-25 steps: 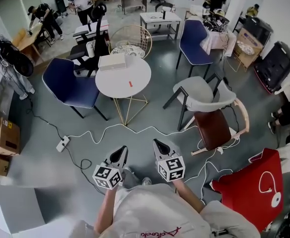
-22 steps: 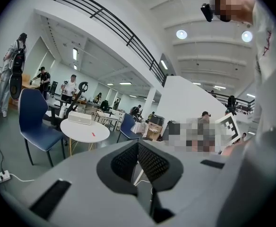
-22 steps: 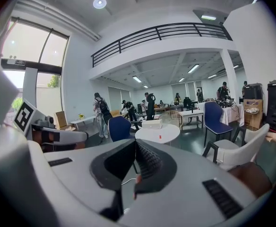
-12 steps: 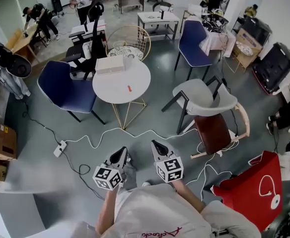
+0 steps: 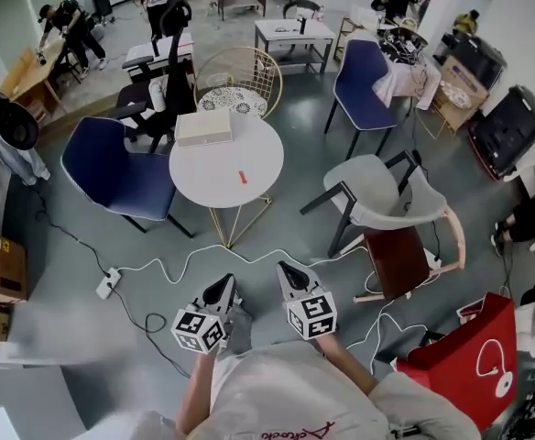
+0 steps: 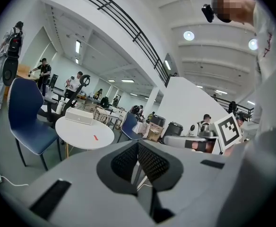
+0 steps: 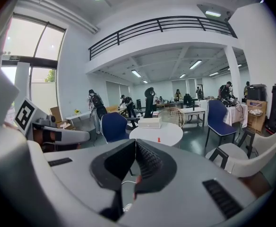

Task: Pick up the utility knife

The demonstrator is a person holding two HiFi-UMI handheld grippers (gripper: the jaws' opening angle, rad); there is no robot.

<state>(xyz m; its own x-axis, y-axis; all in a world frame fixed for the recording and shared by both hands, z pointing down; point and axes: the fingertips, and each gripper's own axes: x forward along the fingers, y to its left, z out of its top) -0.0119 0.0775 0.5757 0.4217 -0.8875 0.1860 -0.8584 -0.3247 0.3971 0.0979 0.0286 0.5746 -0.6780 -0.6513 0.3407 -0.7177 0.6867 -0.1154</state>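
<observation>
The utility knife (image 5: 243,177) is a small red thing lying on the round white table (image 5: 214,168), some way ahead of both grippers. My left gripper (image 5: 226,283) and right gripper (image 5: 284,268) are held side by side close to my body, over the floor, pointing toward the table. Both are shut with nothing between the pads. In the left gripper view the knife (image 6: 95,137) lies on the table beyond the closed left gripper (image 6: 138,144). The right gripper view has the knife (image 7: 159,139) just above the tip of the closed right gripper (image 7: 136,141).
A white box (image 5: 203,126) sits on the table's far side. Around the table stand a blue chair (image 5: 112,172), a gold wire chair (image 5: 240,76) and a grey chair (image 5: 377,186). A white cable (image 5: 194,255) and a power strip (image 5: 108,283) lie on the floor between me and the table. A red bag (image 5: 464,356) is at my right.
The table with the knife has drawn a little nearer in the head view as I step toward it. Both grippers keep their place before me and stay shut.
</observation>
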